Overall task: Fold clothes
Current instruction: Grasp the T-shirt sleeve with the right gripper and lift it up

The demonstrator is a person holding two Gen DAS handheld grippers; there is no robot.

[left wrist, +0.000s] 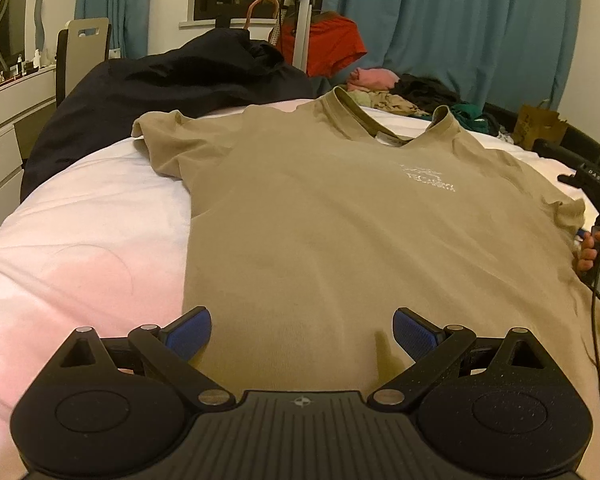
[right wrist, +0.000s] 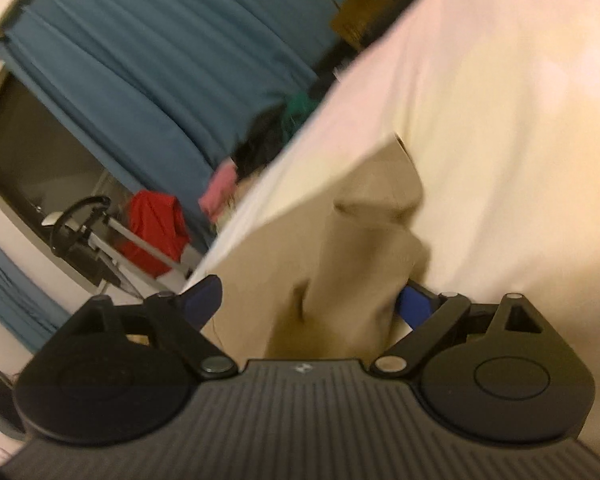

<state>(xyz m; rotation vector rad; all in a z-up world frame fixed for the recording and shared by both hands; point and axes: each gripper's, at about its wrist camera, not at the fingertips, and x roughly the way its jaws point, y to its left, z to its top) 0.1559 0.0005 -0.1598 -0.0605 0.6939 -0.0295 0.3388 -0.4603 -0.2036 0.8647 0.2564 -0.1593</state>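
Observation:
A tan T-shirt (left wrist: 332,216) with a small white chest print lies flat, front up, on the pale pink bed cover (left wrist: 80,248), collar at the far side. My left gripper (left wrist: 302,334) is open and empty, hovering over the shirt's near hem. My right gripper (right wrist: 312,304) is open, jaws wide, with the shirt's right sleeve (right wrist: 364,248) bunched loosely between the blue pads. The right wrist view is tilted and blurred. The right gripper's body and the hand holding it show in the left wrist view at the right edge (left wrist: 596,208).
A dark navy duvet (left wrist: 172,92) is heaped at the far left of the bed. A pile of mixed clothes (left wrist: 400,92) lies beyond the collar. A stand with a red garment (left wrist: 332,48), teal curtains (left wrist: 480,32), a chair (left wrist: 82,48) and a white dresser (left wrist: 4,120) surround the bed.

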